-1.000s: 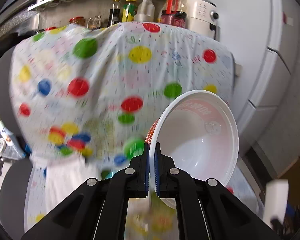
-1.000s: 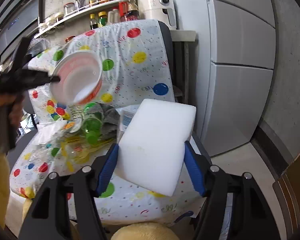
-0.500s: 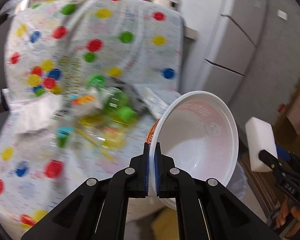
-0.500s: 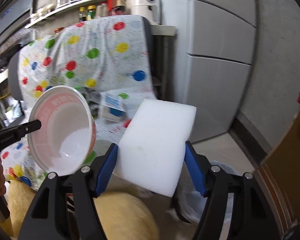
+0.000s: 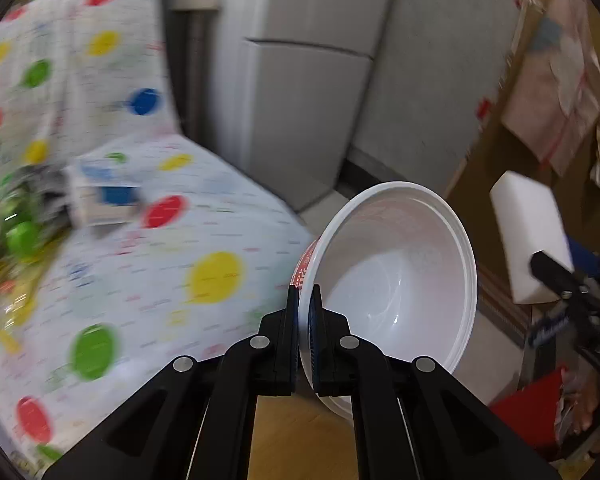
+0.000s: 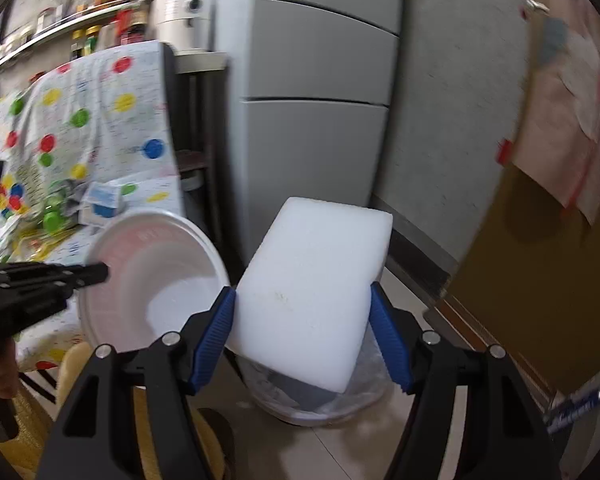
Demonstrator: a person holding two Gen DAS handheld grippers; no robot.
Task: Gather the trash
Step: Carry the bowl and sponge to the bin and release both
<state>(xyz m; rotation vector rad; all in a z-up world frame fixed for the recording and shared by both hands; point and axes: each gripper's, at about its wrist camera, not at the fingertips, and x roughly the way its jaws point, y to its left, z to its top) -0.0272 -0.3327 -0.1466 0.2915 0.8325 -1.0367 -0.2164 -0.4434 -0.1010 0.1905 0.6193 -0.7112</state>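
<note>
My left gripper (image 5: 304, 292) is shut on the rim of an empty white disposable bowl (image 5: 396, 280) with red print outside, held tilted off the edge of the dotted cloth. In the right wrist view the bowl (image 6: 152, 272) hangs left of a white foam block (image 6: 312, 292). My right gripper (image 6: 300, 290) is shut on that block, its blue pads pressing both sides. The foam block (image 5: 528, 232) also shows at the right of the left wrist view. A bin (image 6: 340, 400) lined with clear plastic stands on the floor right under the block.
A seat under a polka-dot cloth (image 5: 148, 280) carries more litter: green bottles (image 6: 54, 216) and a blue-and-white carton (image 6: 104, 204). A grey fridge (image 6: 316, 80) stands behind, a brown wooden panel (image 6: 540, 280) to the right, and a yellow cushion (image 6: 72, 368) lies low at the left.
Both grippers have swung right, away from the dotted seat and its litter, carrying the bowl and the foam block. The lined bin has come into view under the block.
</note>
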